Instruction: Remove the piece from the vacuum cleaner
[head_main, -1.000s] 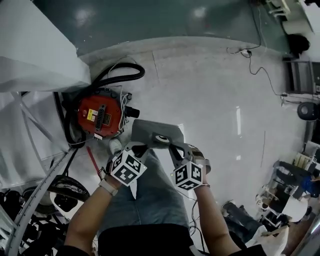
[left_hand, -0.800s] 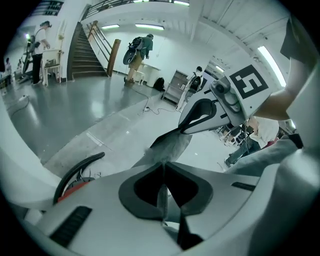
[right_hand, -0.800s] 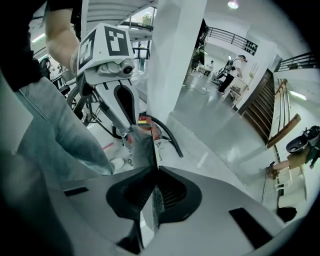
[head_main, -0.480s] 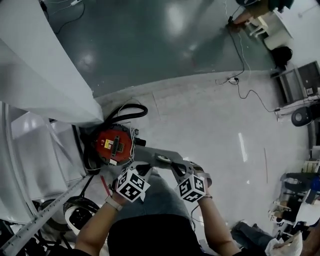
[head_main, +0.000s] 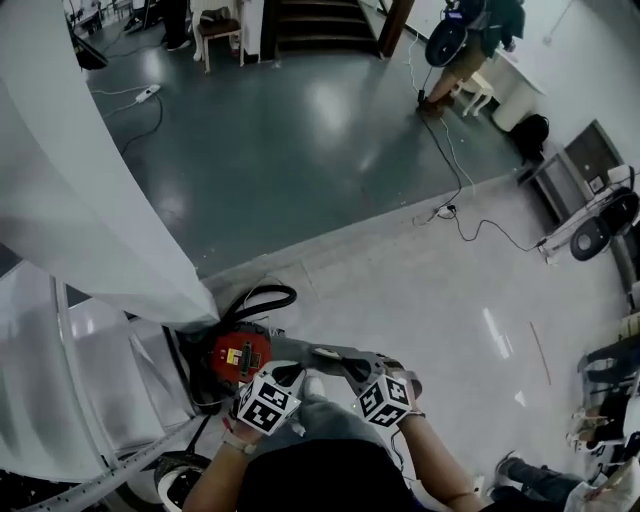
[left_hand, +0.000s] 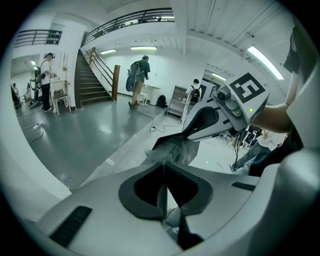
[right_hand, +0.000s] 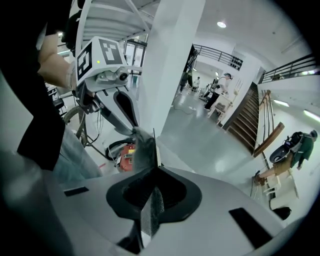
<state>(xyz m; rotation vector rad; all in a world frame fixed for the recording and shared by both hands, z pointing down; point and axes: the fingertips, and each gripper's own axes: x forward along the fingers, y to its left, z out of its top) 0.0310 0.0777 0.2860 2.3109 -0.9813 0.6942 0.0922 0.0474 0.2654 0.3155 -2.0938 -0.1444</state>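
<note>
The left gripper (head_main: 287, 368) and right gripper (head_main: 352, 368) have risen, lifting the grey piece (head_main: 322, 352) clear of the vacuum cleaner (head_main: 232, 355), which now sits below-left, nearer the left gripper. Each clamps one end of the piece, its long axis apparently spanning between them.

Red vacuum cleaner (head_main: 238, 357), black hose (head_main: 262, 293), grey piece (head_main: 325, 355), black-and-white marker cubes (head_main: 266, 404).

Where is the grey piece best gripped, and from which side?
By its thin near edge, one grip toward each end, coming in flat from the near side. The grey piece is a wide flat sheet, so only an edge fits between jaws. The left gripper and right gripper are each shut on that edge this way, which likely keeps it level.
</note>
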